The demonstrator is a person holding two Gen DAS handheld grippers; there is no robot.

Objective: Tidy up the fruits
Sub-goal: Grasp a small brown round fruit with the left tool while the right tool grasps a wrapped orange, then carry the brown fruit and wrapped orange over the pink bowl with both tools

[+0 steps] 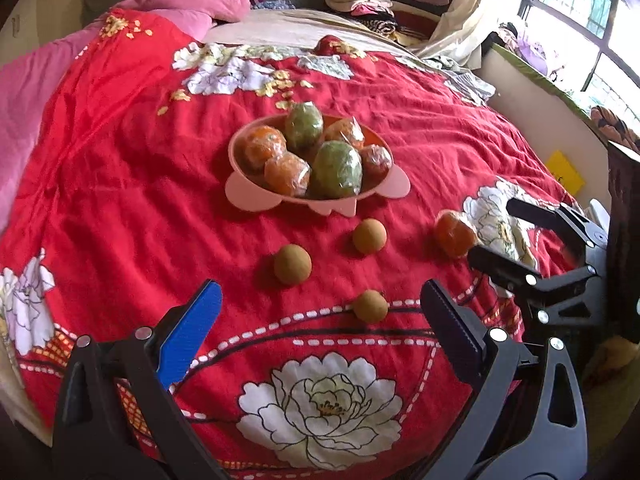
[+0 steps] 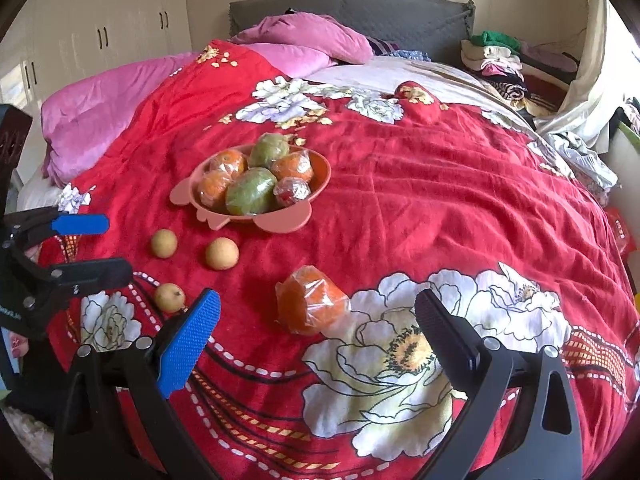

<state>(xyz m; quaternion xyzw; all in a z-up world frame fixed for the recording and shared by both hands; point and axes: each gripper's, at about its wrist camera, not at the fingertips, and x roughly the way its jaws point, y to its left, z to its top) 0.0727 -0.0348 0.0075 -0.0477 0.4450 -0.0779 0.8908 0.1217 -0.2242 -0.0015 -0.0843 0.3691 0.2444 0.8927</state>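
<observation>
Soft red bed cover sags near the pink bowl. Both tools, left tool and right tool, gape wide and hold nothing. That wrapped orange before the bowl could slip out, because its plastic looks slick.

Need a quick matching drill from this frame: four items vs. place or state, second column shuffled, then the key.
Items:
1. pink bowl
2. wrapped orange outside the bowl
3. three small brown fruits
4. right gripper

Descriptions:
A. open, holding nothing
B. unwrapped, loose on the red bedspread in front of the bowl
C. holds wrapped oranges and green fruits
D. lies alone on the bedspread just ahead of the right gripper

Pairs: 1-C, 2-D, 3-B, 4-A
</observation>
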